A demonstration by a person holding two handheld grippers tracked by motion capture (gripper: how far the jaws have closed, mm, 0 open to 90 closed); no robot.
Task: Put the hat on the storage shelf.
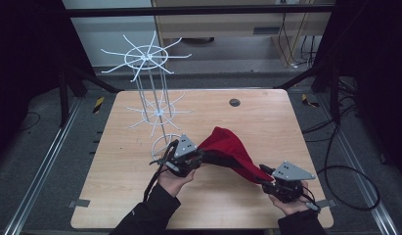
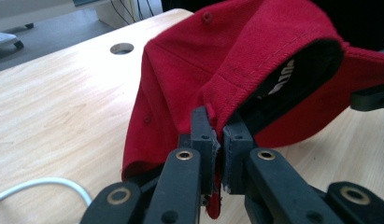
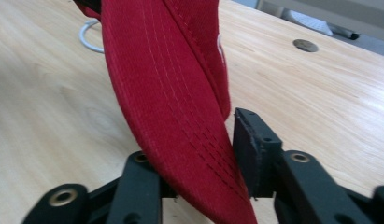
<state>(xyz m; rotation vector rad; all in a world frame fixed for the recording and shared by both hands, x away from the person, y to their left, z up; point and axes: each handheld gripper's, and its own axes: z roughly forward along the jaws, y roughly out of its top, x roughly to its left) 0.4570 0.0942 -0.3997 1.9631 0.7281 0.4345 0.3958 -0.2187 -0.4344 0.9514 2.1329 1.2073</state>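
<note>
From the high view, a red cap (image 1: 230, 147) hangs in the air just above the wooden table (image 1: 267, 122), near the front edge and a bit right of the middle. Two hands hold it up with tongs. The left gripper (image 1: 198, 157) bites the left end of the cap. The right gripper (image 1: 265, 180) bites the right end, which is the low, pointy end. A tall white wire rack (image 1: 152, 88) stands on the far left part of the table, just behind the left gripper. A small dark round hole (image 1: 234, 102) sits in the table far from the person.

In the left gripper view, the two black jaws are squeezed together on the edge of the red cap (image 2: 236, 60). The left gripper (image 2: 218, 140) has only a thin bit of red cloth between them. The dark inside of the cap shows on the right. A white wire curve (image 2: 45, 184) lies on the table at the near left.

In the right gripper view, the right gripper (image 3: 203, 154) holds the stiff brim of the cap (image 3: 166, 93). The brim stands on its edge between the jaws. The right jaw presses on it, and the brim covers the left jaw.
</note>
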